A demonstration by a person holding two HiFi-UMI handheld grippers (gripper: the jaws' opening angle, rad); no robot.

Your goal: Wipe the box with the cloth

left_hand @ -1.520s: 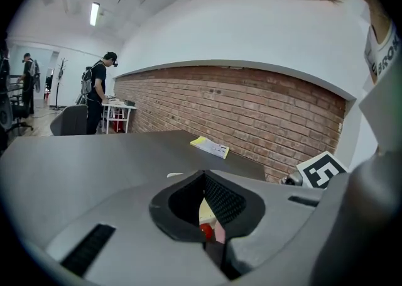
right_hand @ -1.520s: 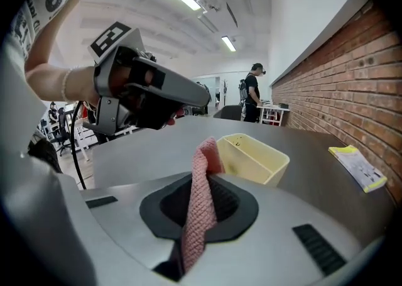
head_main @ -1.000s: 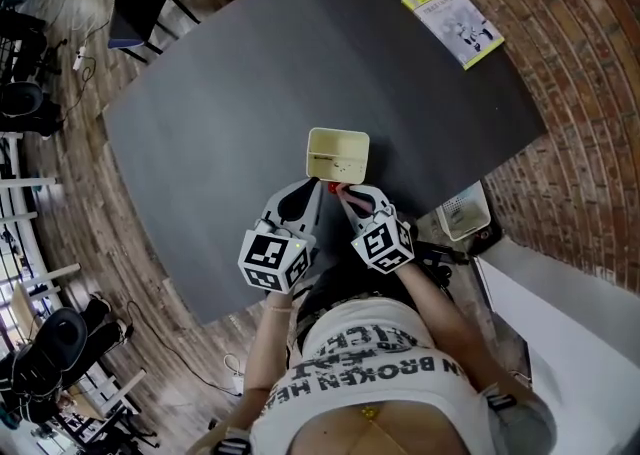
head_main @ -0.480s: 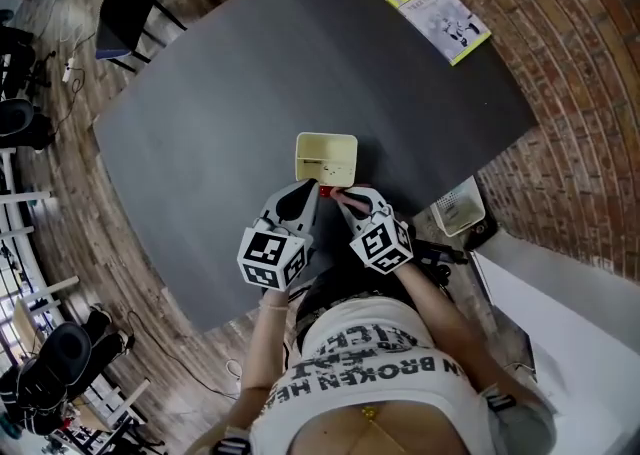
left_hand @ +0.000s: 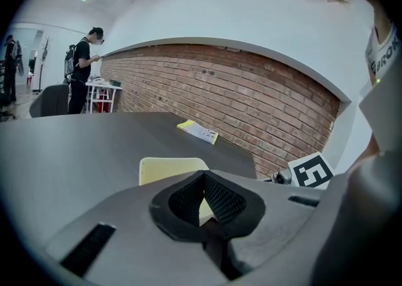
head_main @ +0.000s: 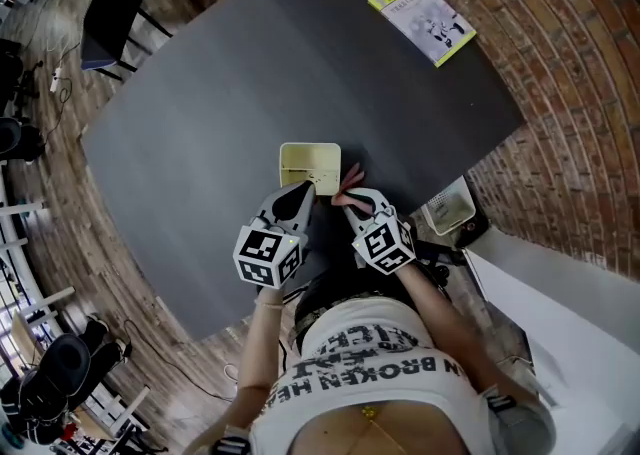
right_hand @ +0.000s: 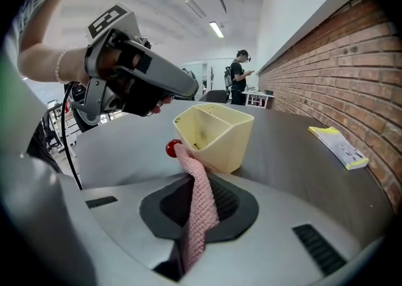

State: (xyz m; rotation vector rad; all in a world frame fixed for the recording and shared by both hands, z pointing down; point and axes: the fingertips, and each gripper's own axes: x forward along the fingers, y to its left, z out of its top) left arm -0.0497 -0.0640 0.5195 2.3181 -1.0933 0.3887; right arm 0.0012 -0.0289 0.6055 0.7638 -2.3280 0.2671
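1. While I look down through the head view, the dark table (head_main: pixel 200 123) carries one pale yellow box (head_main: pixel 310 161), upright and open-topped, near the edge closest to me.
2. Interior of the box: one partition and two compartments, as shown in the right gripper view.
3. Item, my left claw (head_main: pixel 302 191): its jaws are closed tip to tip with nothing between them. It sits just beside the near left side of the box and points at it.
4. Item, my right claw (head_main: pixel 350 201): its jaws are clamped on a pink knitted cloth (right_hand: pixel 200 212). The free end sticks out past the tips toward the near corner of the box, and I cannot tell whether it touches.
5. Item, a small red ball (right_hand: pixel 173 148): at the tip of the cloth, by the base of the box.
6. Item, a yellow-edged booklet (head_main: pixel 420 18): lies flat at the far corner of the table, well apart from the box.
7. Background: a brick wall (left_hand: pixel 251 99) and one person (left_hand: pixel 81 65) standing far off.
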